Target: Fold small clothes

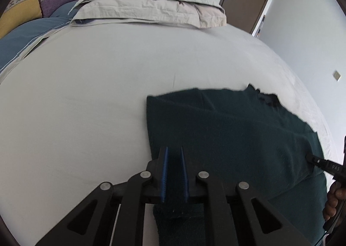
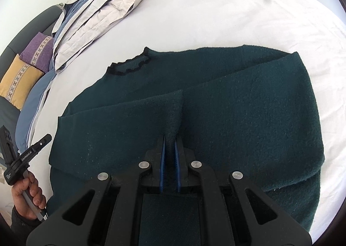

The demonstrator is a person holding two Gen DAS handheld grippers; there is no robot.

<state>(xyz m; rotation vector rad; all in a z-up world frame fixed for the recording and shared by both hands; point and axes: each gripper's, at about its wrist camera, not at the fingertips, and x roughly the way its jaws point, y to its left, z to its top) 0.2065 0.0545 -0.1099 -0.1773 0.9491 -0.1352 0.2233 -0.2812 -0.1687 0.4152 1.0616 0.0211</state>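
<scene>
A dark green sweater (image 2: 237, 105) lies flat on the bed (image 2: 237, 8), collar (image 2: 129, 66) toward the stacked bedding (image 2: 97, 12), its length running from that stack back to the grippers. The right gripper (image 2: 170, 137) pinches a raised fold of sweater between closed fingers. The left gripper (image 1: 173, 150) fingers clamp the sweater's edge.

My right gripper (image 2: 170, 137) is clamped on a raised ridge of the dark green sweater (image 2: 248, 111) spread on the white bedsheet (image 2: 237, 8), black-trimmed collar (image 2: 129, 68) far-left, with my left gripper (image 2: 32, 148) and hand (image 2: 28, 194) at the sweater's left edge.
</scene>
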